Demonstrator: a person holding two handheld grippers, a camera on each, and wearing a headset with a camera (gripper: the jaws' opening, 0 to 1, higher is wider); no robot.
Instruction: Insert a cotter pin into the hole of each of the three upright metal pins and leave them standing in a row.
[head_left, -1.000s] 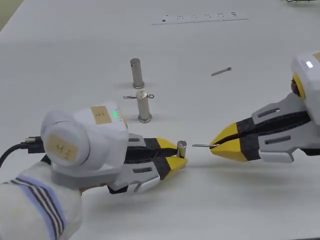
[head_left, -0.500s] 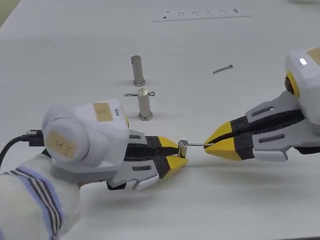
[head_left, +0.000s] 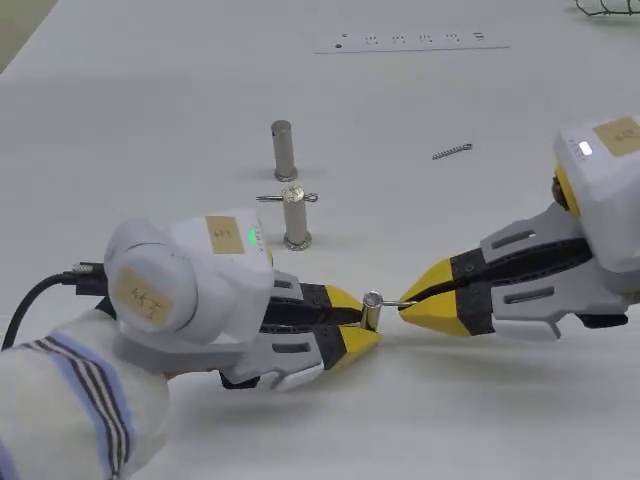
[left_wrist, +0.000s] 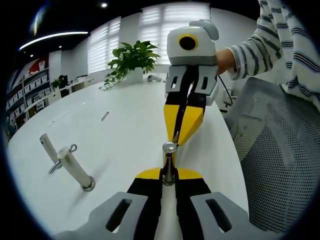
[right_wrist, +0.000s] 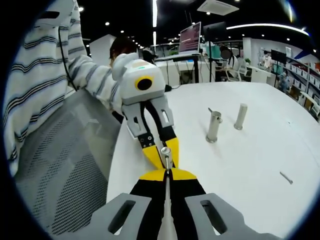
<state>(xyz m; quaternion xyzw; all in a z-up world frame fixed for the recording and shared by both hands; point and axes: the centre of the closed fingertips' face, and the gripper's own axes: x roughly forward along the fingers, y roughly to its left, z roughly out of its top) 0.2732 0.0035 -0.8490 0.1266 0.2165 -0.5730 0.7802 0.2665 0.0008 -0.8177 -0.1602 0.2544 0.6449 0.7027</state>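
Right claw (head_left: 406, 303), clenched on the cotter pin (head_left: 390, 302), has closed in, its tip now reaching the hole of the metal pin (head_left: 372, 306) the left claw (head_left: 364, 322) grips.

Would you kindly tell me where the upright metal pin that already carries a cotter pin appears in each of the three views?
Head view: the fitted pin stands left of centre, beyond the left gripper.
Left gripper view: the fitted pin is lower left, leaning.
Right gripper view: the fitted pin is right of centre.
Shared landmark: the bare pin beside it in all three.
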